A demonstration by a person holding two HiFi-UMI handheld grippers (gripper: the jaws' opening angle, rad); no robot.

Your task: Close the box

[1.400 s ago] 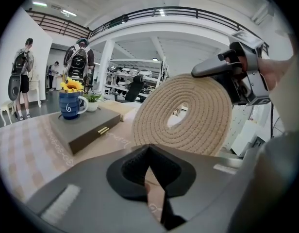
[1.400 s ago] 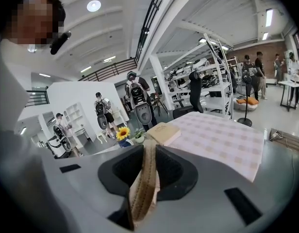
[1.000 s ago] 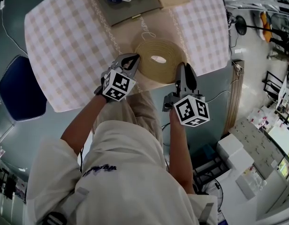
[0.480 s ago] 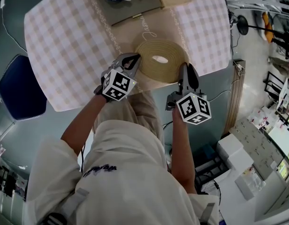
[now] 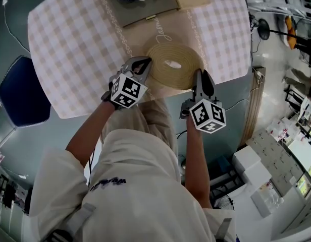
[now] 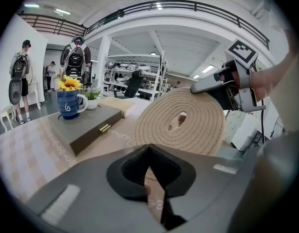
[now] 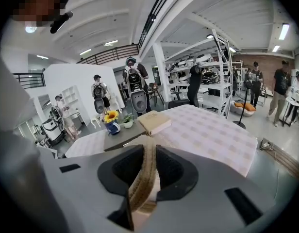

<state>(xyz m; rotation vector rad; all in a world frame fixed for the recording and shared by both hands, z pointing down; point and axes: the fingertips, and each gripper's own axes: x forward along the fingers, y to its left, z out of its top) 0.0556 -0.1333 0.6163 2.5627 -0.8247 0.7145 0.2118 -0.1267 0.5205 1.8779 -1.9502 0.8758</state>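
Jaws of right gripper [image 5: 200, 75] opening, tilted woven lid [image 5: 182, 59] rim between them; left gripper [image 5: 143, 63] jaws closed, empty, beside lid.

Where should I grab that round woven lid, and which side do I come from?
Take the woven lid by its thin rim, coming from the person's side, one finger on each face. It's a flat coiled disc, tilted up, so only the rim fits between fingers. The right gripper has the rim between its fingers, its jaws opening.
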